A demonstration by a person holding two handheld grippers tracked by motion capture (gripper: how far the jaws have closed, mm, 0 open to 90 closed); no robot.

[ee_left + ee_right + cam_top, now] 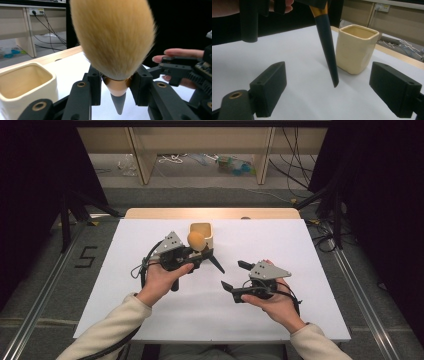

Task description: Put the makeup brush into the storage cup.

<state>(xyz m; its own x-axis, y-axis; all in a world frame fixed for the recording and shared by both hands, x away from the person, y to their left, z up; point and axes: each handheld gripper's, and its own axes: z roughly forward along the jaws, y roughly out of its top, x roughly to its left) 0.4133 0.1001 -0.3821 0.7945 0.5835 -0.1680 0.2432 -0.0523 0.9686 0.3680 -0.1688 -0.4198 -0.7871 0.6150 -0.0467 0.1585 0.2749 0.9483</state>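
High view: left gripper [196, 254] clamps a makeup brush [197, 241], bristles up, just in front of the cream cup [202, 233] on the white tabletop [150, 315]. Right gripper [234, 277] sits spread and empty, well right of the cup.

Left gripper view: jaws pinch the gold ferrule [117, 88]; cup [22, 87] to the side.

Right gripper view: jaws wide apart, brush handle [327, 45] hangs tilted beside the cup [355, 48], tip off the tabletop.

Risk: tapered ferrule grip could slip; tilted handle may catch the rim and tip the cup.

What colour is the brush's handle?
Dark blue-grey handle, with a gold ferrule; clearest in the right gripper view.
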